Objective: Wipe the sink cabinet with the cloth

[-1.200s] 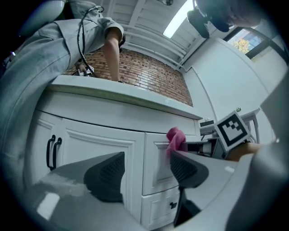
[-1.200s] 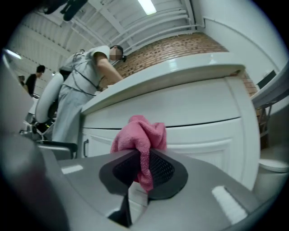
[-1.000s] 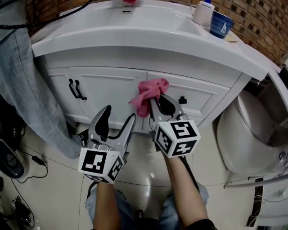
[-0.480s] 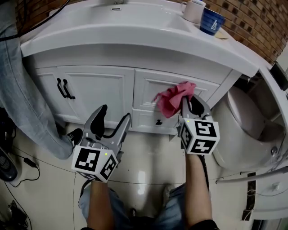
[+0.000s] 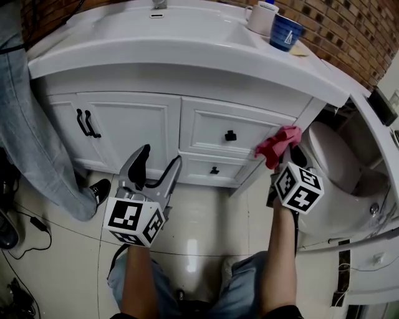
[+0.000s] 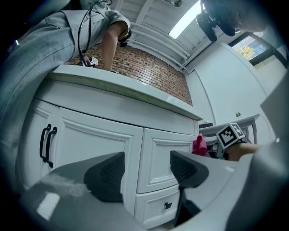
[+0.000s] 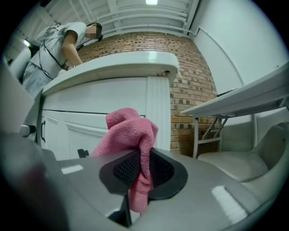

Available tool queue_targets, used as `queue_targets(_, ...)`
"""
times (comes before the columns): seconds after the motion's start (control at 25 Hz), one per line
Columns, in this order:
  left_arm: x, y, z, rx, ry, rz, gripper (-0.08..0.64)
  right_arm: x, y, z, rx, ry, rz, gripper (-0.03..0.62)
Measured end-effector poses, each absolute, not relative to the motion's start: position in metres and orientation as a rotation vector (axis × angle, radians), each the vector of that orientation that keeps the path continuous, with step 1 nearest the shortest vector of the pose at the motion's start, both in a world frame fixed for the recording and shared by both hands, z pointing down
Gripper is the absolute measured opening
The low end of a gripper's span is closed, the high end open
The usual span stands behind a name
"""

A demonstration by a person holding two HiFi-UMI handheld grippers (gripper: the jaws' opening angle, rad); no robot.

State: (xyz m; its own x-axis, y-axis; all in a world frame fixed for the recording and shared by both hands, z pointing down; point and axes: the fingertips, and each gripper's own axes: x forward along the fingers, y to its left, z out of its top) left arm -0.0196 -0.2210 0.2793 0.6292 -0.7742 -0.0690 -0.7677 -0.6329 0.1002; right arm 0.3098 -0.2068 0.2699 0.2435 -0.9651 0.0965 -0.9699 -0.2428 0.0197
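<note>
The white sink cabinet (image 5: 134, 121) fills the upper head view, with two doors at left and two drawers at right. My right gripper (image 5: 283, 152) is shut on a pink cloth (image 5: 277, 142), which is bunched against the cabinet's right corner post. In the right gripper view the pink cloth (image 7: 131, 135) hangs pinched between the jaws of the right gripper (image 7: 141, 168), in front of the white post (image 7: 158, 113). My left gripper (image 5: 156, 169) hovers open and empty below the doors, a little off the cabinet front; the left gripper (image 6: 145, 168) faces the door and drawer panels.
A toilet (image 5: 336, 180) stands right of the cabinet, close to my right gripper. A blue cup (image 5: 285, 32) and white cup (image 5: 260, 17) sit on the countertop (image 5: 187, 43). A person in jeans (image 5: 28, 137) stands at left. Cables (image 5: 25, 215) lie on the tiled floor.
My right gripper has carried the pink cloth rightward across the upper drawer front, from the cabinet's middle to its right corner post. The left gripper has stayed nearly still.
</note>
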Motion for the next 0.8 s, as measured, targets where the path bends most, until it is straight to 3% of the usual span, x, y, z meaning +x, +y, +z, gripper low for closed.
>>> queue_targets(0.48,-0.055,-0.226,0.270,2.762,-1.433,-0.166,0.321,0.036,-0.263,0.310,1.696,-2.590,0.241,0.048)
queue_targets(0.6,-0.063,-0.226,0.270,2.755,-1.447,-0.152,0.321,0.025,-0.274,0.319,1.693,-2.611,0.298,0.048)
queue_targets(0.8,-0.073,-0.227,0.267,2.750,-1.452,-0.159,0.321,0.065,-0.275,0.320,1.810,-2.509,0.332,0.048)
